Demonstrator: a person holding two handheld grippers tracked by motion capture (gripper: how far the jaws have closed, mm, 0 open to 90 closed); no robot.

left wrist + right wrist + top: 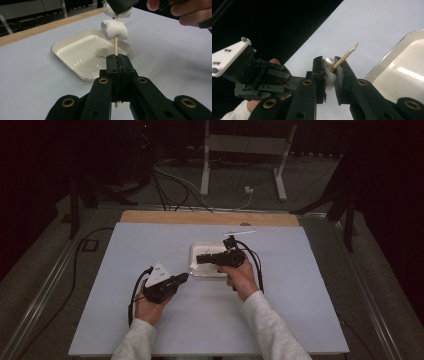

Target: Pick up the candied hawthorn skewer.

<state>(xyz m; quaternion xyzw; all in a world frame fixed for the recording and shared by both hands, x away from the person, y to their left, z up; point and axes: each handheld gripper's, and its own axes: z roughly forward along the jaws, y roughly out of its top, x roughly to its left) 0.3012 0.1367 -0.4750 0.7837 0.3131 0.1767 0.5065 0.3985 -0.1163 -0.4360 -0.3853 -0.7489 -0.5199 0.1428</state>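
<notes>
My left gripper [117,58] is shut on a thin wooden skewer [116,48] and holds it upright. One white marshmallow [114,29] is threaded on the skewer. Higher up, my right gripper [330,64] is shut on a second marshmallow [329,75], and the skewer's frayed tip [349,52] pokes out past it. In the high view the left gripper [184,278] and right gripper [199,259] meet at the near left corner of a white enamel tray [216,246]. Another marshmallow piece [101,52] lies in the tray [62,50].
A pale sheet [150,245] covers the table, with a wooden strip [210,217] along its far edge. A thin white stick [240,233] lies behind the tray. Cables and a metal stand [205,175] are on the floor beyond the table.
</notes>
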